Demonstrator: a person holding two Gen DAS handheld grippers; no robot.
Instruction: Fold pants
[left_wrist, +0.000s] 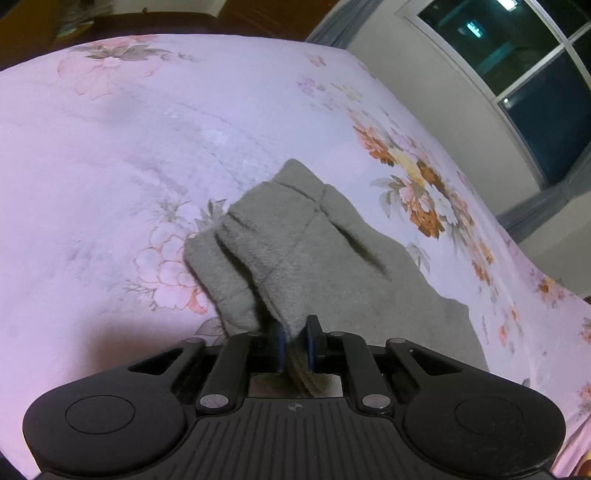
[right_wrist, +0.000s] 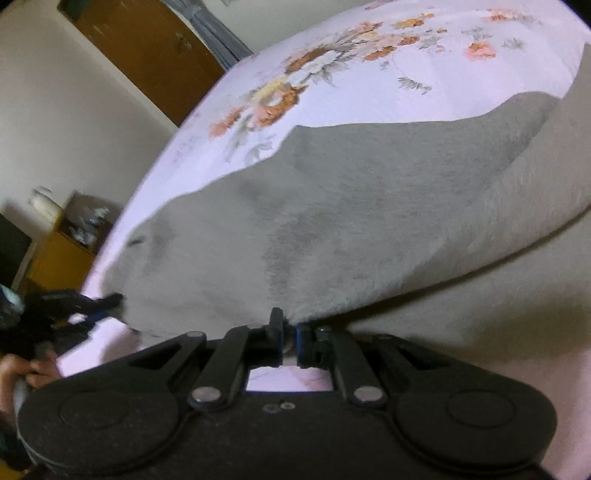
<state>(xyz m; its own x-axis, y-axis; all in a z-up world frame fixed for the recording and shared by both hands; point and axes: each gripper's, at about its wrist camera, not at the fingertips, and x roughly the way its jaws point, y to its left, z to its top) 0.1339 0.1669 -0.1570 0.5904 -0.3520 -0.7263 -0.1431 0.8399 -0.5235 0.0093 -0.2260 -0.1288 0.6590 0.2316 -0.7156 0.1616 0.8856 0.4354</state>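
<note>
Grey fleece pants (left_wrist: 295, 243) lie on a pink floral bed sheet (left_wrist: 110, 166). My left gripper (left_wrist: 294, 332) is shut on a bunched edge of the pants and lifts it, so folds drape forward onto the bed. In the right wrist view the pants (right_wrist: 332, 221) spread wide and partly raised over the sheet (right_wrist: 369, 92). My right gripper (right_wrist: 289, 330) is shut on another edge of the pants. The left gripper (right_wrist: 107, 301) shows at the far left, pinching the fabric's corner.
A window (left_wrist: 517, 74) and wall stand beyond the bed's right edge. A brown door (right_wrist: 147, 55) and a yellow cabinet (right_wrist: 62, 254) with clutter stand beyond the bed's other edge. A hand (right_wrist: 26, 369) holds the left gripper.
</note>
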